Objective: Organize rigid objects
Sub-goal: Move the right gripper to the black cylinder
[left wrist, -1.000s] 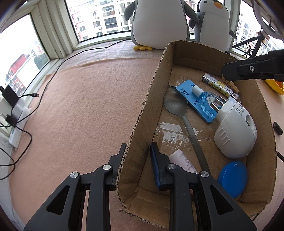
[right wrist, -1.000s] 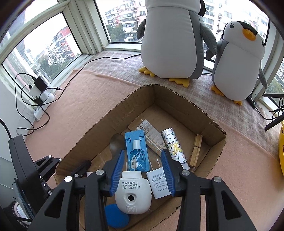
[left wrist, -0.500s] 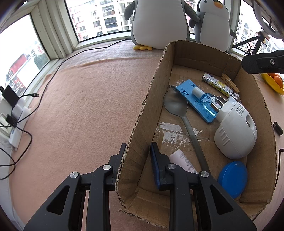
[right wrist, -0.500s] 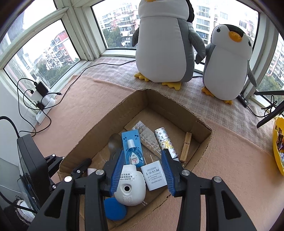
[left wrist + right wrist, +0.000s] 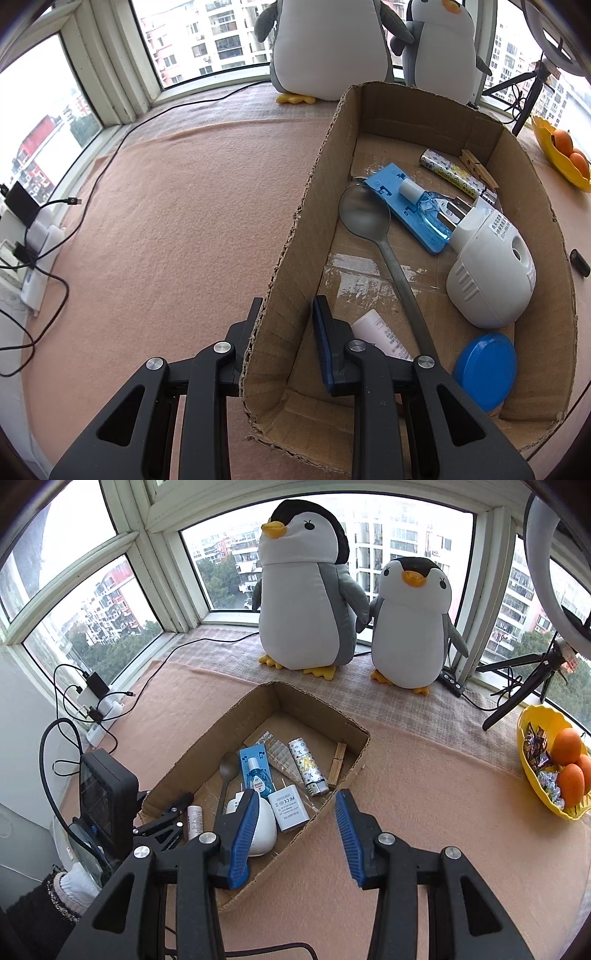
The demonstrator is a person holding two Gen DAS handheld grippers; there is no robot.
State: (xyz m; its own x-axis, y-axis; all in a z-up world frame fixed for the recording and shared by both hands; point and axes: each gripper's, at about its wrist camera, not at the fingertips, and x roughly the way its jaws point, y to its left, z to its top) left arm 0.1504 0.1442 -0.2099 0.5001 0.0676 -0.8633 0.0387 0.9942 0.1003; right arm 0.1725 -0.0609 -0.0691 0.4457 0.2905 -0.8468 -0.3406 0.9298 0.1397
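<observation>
An open cardboard box (image 5: 314, 206) (image 5: 317, 709) lies on the pink cloth. It holds a metal spoon (image 5: 369, 221), a blue carded bottle (image 5: 413, 206), a white plug-in device (image 5: 491, 273), a blue lid (image 5: 485, 371), a white tube (image 5: 380, 338), a patterned lighter (image 5: 306, 766), a clothespin (image 5: 338, 766) and a white adapter (image 5: 288, 806). My left gripper (image 5: 286, 325) straddles the box's near left wall, one finger inside and one outside. My right gripper (image 5: 295, 834) is open and empty, raised above the box's right side.
Two plush penguins (image 5: 306, 602) stand at the window behind the box. A yellow bowl of oranges and sweets (image 5: 554, 764) sits at the right. A tripod (image 5: 517, 686) stands near it. Chargers and cables (image 5: 96, 701) lie at the left edge.
My right gripper has risen and pulled back from the box, and its jaws have opened wider. My left gripper and the box have not moved.
</observation>
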